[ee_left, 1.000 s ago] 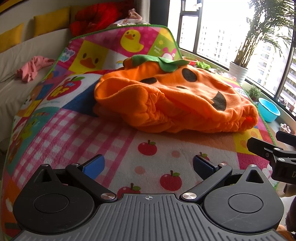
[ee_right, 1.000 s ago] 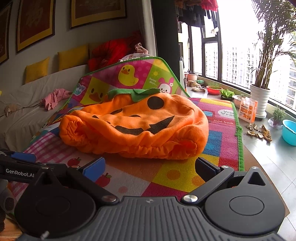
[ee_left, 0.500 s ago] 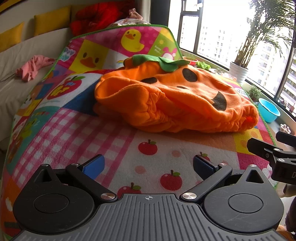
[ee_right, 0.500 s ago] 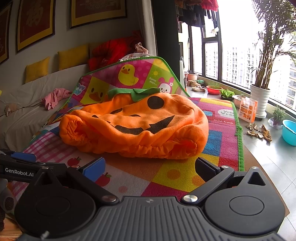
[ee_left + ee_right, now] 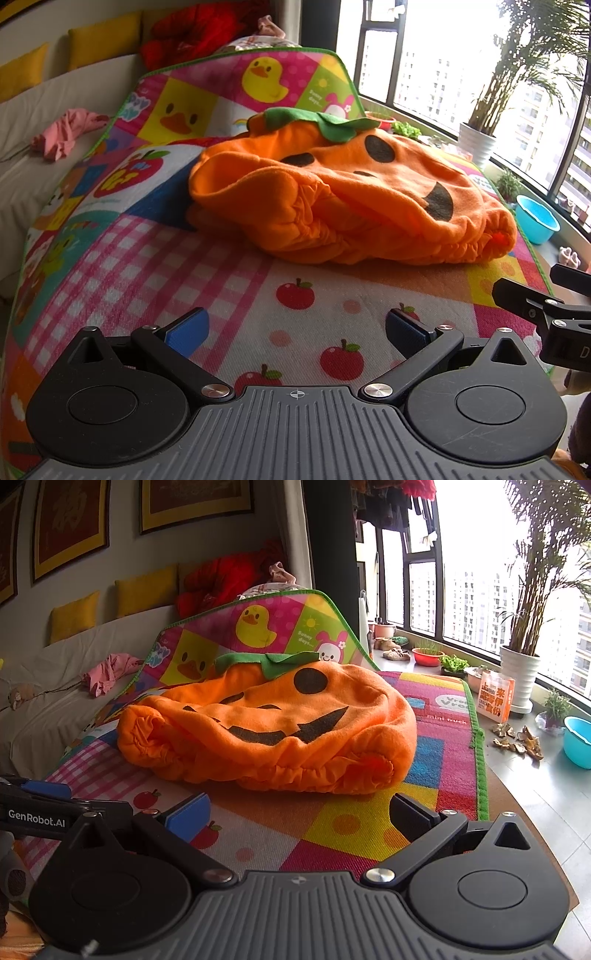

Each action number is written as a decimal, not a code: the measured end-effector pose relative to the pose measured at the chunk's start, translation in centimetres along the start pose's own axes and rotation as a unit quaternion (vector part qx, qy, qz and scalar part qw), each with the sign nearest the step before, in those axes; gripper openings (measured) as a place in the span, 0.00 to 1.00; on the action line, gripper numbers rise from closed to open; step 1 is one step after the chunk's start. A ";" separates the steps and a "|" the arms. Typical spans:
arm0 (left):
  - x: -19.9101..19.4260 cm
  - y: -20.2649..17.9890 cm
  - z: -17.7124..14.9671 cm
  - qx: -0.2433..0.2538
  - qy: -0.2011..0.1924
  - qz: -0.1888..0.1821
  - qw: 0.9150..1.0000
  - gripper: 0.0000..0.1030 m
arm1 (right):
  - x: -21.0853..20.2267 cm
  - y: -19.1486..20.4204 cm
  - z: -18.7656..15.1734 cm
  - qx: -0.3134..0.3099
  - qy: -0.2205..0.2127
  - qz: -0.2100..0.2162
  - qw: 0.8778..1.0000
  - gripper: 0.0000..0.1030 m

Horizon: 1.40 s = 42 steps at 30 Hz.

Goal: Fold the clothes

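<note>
A bright patchwork play mat (image 5: 155, 258) printed with ducks and apples covers the work surface beside tall windows; on it, past both tools, lies the orange pumpkin costume (image 5: 351, 206), rumpled, its green leaf collar (image 5: 266, 661) at the far end and its black face uppermost; the left gripper (image 5: 295, 328) hovers over the apple print short of the costume, jaws spread wide and empty; the right gripper (image 5: 301, 812) sits likewise near the costume's gathered hem, wide apart, gripping nothing.
</note>
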<state>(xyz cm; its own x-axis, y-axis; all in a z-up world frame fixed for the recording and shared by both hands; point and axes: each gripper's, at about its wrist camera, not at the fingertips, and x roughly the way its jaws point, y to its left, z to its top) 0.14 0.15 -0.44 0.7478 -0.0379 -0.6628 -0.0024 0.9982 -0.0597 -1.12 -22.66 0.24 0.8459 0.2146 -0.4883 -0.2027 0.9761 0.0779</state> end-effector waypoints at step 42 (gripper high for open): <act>3.5 2.0 5.2 0.043 -0.035 0.055 0.997 1.00 | 6.6 -4.9 2.4 -0.099 0.012 -0.170 0.980 1.00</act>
<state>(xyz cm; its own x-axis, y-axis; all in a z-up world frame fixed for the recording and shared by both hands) 6.22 2.23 1.01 0.7907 0.0723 -0.6079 -0.0319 0.9965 0.0771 6.63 -25.97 -1.25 0.8700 -0.1251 -0.4769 -0.0050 0.9650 -0.2623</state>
